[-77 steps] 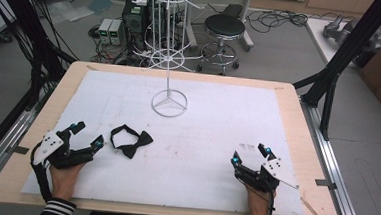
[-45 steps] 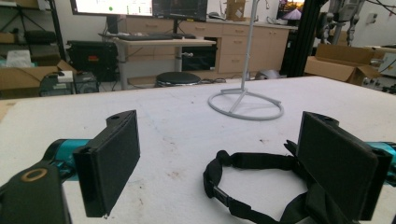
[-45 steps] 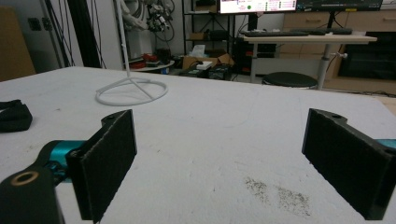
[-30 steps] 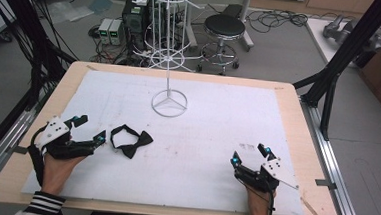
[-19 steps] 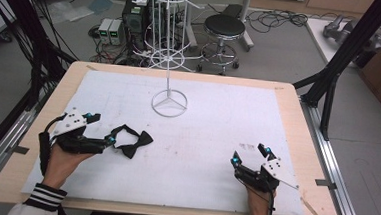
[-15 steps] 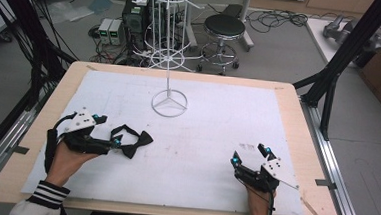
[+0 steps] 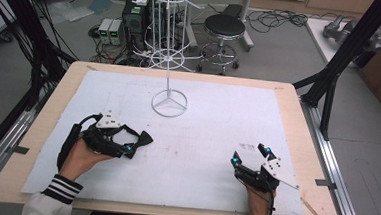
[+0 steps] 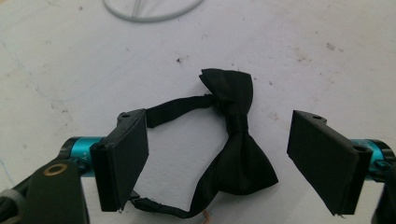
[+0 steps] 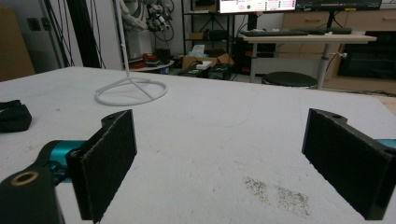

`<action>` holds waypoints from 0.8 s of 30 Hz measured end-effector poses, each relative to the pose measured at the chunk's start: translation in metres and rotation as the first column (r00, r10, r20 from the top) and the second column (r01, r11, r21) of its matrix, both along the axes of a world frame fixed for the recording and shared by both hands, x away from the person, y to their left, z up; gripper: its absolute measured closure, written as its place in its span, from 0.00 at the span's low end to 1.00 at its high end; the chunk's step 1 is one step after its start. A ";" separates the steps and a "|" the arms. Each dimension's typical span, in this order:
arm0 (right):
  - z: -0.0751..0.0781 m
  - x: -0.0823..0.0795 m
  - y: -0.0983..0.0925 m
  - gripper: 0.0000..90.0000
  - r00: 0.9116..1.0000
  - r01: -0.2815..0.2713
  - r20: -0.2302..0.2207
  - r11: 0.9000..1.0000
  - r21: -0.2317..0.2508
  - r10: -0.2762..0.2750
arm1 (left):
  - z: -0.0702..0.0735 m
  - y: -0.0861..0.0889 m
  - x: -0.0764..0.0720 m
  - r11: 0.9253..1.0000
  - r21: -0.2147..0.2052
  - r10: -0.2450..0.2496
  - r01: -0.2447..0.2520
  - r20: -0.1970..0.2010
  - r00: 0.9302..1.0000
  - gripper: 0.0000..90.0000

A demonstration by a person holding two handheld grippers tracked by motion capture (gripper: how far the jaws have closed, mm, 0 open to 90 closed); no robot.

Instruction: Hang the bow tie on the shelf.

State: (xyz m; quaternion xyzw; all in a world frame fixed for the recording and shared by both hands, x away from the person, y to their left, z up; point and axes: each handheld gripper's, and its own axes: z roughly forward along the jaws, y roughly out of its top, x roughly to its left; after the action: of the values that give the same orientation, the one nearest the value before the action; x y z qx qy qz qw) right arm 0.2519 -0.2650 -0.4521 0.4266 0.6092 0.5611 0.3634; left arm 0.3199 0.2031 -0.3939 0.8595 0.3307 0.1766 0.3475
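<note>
Left gripper has moved in from the left edge of the surface over the last couple of seconds and now sits right over the bow tie. Jaws spread wide, nothing gripped yet. In the left gripper view the tie lies flat on the white sheet between the two pads, knot roughly centred, strap looping off toward the left pad and under it. Likely meaning: approach is done, pinch on the tie is the next step; closing on the knot looks better than on the thin strap, which could slip.

Right gripper has not shifted, resting near the front right of the surface, jaws open and empty, well apart from the tie.

Containers: none on the surface. Closest thing to a holder is the white wire rack standing toward the back centre, ring base on the sheet, hooks bare. Tie is near its base, not touching.
</note>
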 end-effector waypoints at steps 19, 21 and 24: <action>0.000 0.000 0.000 0.10 1.000 -0.001 -0.001 1.000 0.001 0.001 | -0.017 -0.020 0.017 0.991 0.128 -0.014 0.036 -0.169 0.985 0.41; 0.000 0.000 0.000 0.10 1.000 -0.001 -0.001 1.000 0.000 0.001 | -0.018 -0.021 0.018 0.990 0.134 -0.013 0.037 -0.174 0.985 0.42; 0.000 0.000 0.000 0.10 1.000 -0.001 0.001 1.000 0.000 0.001 | -0.020 -0.021 0.020 0.990 0.133 -0.021 0.046 -0.183 0.983 0.44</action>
State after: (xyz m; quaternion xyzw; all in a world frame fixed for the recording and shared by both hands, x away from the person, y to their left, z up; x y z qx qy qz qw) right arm 0.2519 -0.2650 -0.4522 0.4261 0.6091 0.5616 0.3634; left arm 0.3397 0.1817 -0.4137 0.8992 0.3336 0.1140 0.2593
